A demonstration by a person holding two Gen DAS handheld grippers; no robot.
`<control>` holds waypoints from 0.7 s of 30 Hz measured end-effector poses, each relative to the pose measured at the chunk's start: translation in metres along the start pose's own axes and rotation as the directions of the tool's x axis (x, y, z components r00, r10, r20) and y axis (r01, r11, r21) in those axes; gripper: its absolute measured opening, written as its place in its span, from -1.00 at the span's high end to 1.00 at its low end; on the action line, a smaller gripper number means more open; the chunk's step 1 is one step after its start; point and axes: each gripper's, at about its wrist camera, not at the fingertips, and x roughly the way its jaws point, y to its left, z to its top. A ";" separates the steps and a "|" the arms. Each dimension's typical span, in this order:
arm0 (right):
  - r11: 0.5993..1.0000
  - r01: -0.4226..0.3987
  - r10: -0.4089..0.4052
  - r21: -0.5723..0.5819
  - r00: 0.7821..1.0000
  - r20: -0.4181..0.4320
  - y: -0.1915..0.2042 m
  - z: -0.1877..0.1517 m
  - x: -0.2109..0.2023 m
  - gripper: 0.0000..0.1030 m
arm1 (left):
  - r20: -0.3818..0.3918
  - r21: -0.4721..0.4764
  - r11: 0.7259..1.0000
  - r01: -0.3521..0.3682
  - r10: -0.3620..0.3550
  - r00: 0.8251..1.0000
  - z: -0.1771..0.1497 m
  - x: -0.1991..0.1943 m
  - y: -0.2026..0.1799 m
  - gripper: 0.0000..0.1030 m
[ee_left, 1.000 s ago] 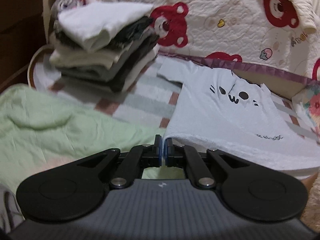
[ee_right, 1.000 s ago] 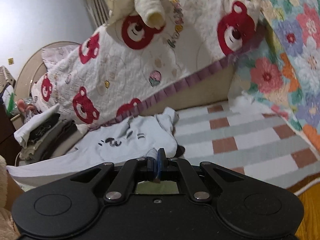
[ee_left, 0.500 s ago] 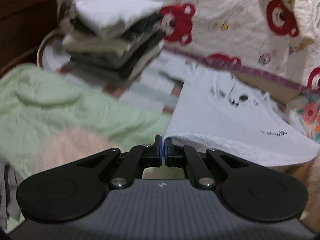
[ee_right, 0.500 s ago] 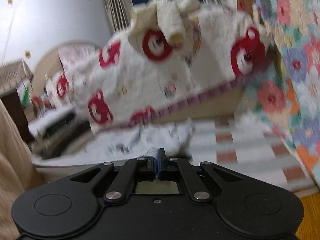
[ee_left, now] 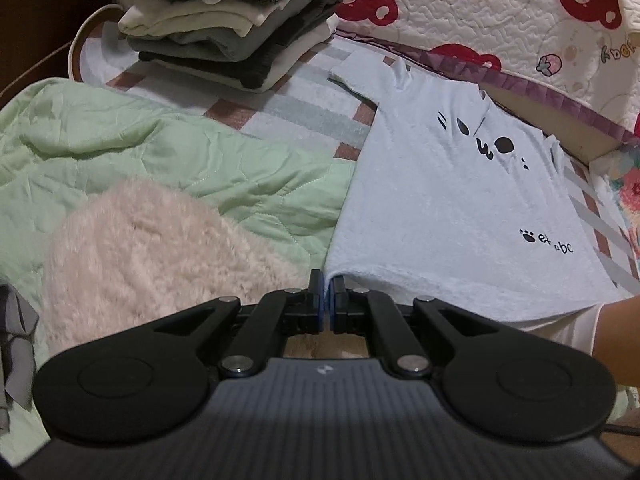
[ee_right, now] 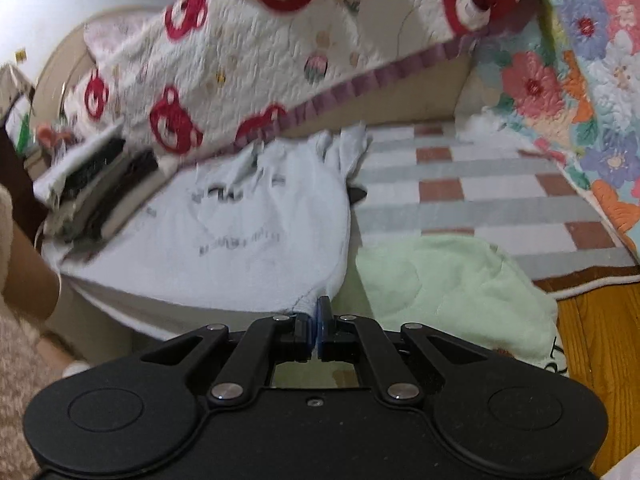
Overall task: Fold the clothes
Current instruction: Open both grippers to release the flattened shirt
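Observation:
A pale blue T-shirt (ee_left: pixel 452 196) with a black cat-face print lies face up and stretched over the checked bed cover. My left gripper (ee_left: pixel 327 280) is shut on the shirt's near left hem corner. My right gripper (ee_right: pixel 319 307) is shut on the near right hem corner of the same shirt (ee_right: pixel 256 216). The hem hangs taut between the two grippers. The far sleeve (ee_right: pixel 348 148) is bunched up.
A stack of folded clothes (ee_left: pixel 228 20) stands at the back left. A green quilted blanket (ee_left: pixel 152 152) lies left of the shirt, with a fluffy pink sleeve (ee_left: pixel 148 248) over it. A bear-print quilt (ee_left: pixel 500 12) rises behind. A floral quilt (ee_right: pixel 572 80) is at the right, wooden floor (ee_right: pixel 600 340) beyond.
Both grippers have pulled the hem back toward me and lifted it, drawing the shirt flatter and tauter. The views have tilted down toward the bed.

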 end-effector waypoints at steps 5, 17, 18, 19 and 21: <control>0.999 -0.031 0.032 0.027 0.999 -0.009 -0.009 0.015 0.000 0.60 | -0.067 -0.067 0.997 0.034 -0.039 0.997 0.006 -0.004 0.010 0.84; 0.999 -0.045 0.045 0.017 0.999 -0.018 -0.016 0.089 0.057 0.35 | 0.122 0.017 1.000 0.007 -0.009 0.992 0.071 -0.027 0.014 0.46; 0.999 -0.036 0.036 0.003 0.999 -0.016 -0.014 0.101 0.071 0.35 | 0.152 0.056 0.998 -0.011 0.002 0.988 0.082 -0.019 0.008 0.41; 1.000 -0.026 0.026 -0.010 1.000 -0.015 -0.012 0.114 0.086 0.33 | 0.183 0.094 0.995 -0.030 0.013 0.983 0.094 -0.011 0.003 0.34; 0.999 -0.008 0.007 -0.038 1.000 -0.011 -0.008 0.139 0.114 0.26 | 0.199 0.127 0.992 -0.019 -0.007 0.980 0.118 0.016 -0.007 0.20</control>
